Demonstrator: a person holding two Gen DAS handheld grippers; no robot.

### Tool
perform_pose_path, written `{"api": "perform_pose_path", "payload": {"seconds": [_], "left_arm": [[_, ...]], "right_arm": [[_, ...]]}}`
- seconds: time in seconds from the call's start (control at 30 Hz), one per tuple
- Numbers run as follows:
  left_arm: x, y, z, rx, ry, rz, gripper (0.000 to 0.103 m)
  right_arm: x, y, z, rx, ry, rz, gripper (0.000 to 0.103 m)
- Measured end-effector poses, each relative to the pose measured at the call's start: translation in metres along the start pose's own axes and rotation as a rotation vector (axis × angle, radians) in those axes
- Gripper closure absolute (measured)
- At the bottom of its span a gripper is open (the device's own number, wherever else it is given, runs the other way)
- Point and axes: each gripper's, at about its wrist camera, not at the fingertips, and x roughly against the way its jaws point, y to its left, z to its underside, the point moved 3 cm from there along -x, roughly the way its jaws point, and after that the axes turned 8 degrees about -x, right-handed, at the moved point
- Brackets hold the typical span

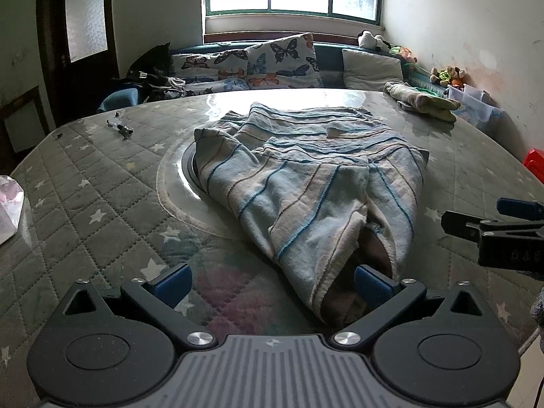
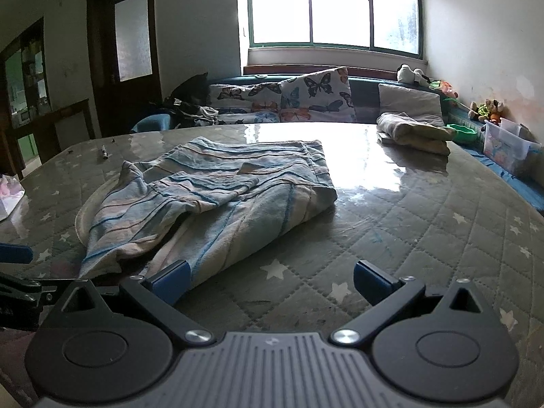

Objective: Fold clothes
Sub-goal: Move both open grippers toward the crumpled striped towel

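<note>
In the left wrist view, a striped blue-and-cream garment lies rumpled in the middle of a quilted, star-patterned worktop under a glossy clear cover. The left gripper hangs low at the near edge with its blue-padded fingers spread wide, grasping nothing; the garment's near corner lies between them, against the right-hand finger. The right gripper shows at the right edge, beside the cloth. A folded garment sits at the far right, a pen at the far left.

In the right wrist view, the right gripper is likewise spread and empty, its left-hand finger at the garment's near hem. Butterfly cushions line a sofa below the window.
</note>
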Motion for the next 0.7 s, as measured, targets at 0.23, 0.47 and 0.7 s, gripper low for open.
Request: {"api": "perform_pose_path", "payload": {"seconds": [0.23,0.47,0.7], "left_arm": [[0.002,-0.005,0.002,-0.011,0.005,0.001,0.0],[0.004,-0.007,0.002,-0.015,0.005,0.0,0.0],[0.003,-0.01,0.0,-0.022,0.007,0.003,0.0]], "right_arm": [[0.004,0.005,0.003,0.007,0.001,-0.015,0.0],[0.006,0.009,0.004,0.013,0.001,-0.025,0.0],[0.005,0.012,0.003,0.019,0.001,-0.032,0.0]]}}
